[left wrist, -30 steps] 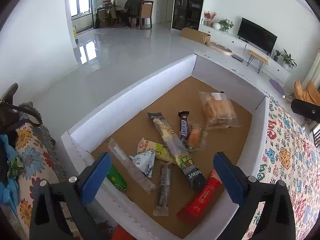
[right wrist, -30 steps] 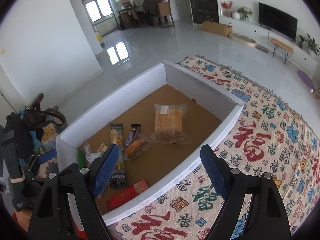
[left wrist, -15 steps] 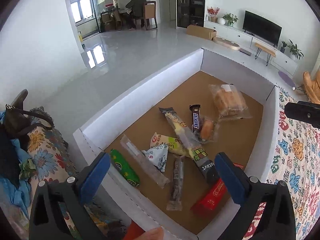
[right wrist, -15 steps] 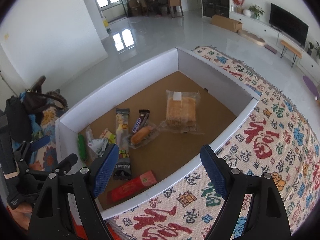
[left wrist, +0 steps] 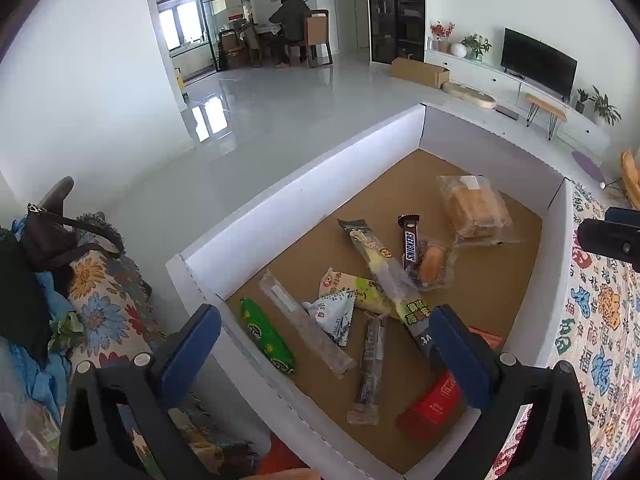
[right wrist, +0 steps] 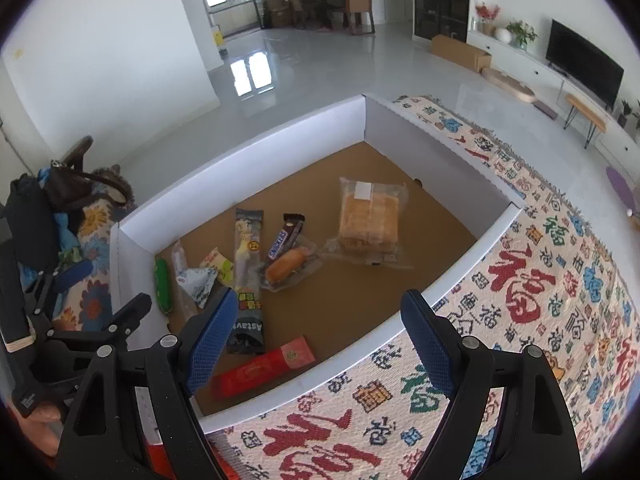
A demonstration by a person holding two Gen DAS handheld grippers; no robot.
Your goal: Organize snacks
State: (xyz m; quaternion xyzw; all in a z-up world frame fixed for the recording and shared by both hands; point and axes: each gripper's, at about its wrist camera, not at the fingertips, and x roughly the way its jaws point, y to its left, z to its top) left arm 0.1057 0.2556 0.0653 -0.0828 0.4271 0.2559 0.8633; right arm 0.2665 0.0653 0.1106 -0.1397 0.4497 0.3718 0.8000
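A white-walled cardboard box (left wrist: 280,216) holds several snacks: a bagged bread (left wrist: 474,206), a Snickers bar (left wrist: 410,242), a small sausage bun (left wrist: 431,266), a long dark wafer pack (left wrist: 384,272), a green packet (left wrist: 266,336), a red pack (left wrist: 436,404). My left gripper (left wrist: 324,352) is open and empty above the box's near corner. My right gripper (right wrist: 320,340) is open and empty above the box's front wall (right wrist: 440,296). The bread (right wrist: 370,216) and red pack (right wrist: 264,368) show there too.
The box lies on a patterned blanket (right wrist: 540,300). A floral cloth with bags (left wrist: 60,264) lies left of the box. The right gripper's body (left wrist: 612,236) shows at the right edge of the left wrist view. A grey floor (left wrist: 300,112) lies beyond.
Both grippers have risen and pulled back a little; the snacks now sit lower and farther in view. Both stay open. No snack has moved.
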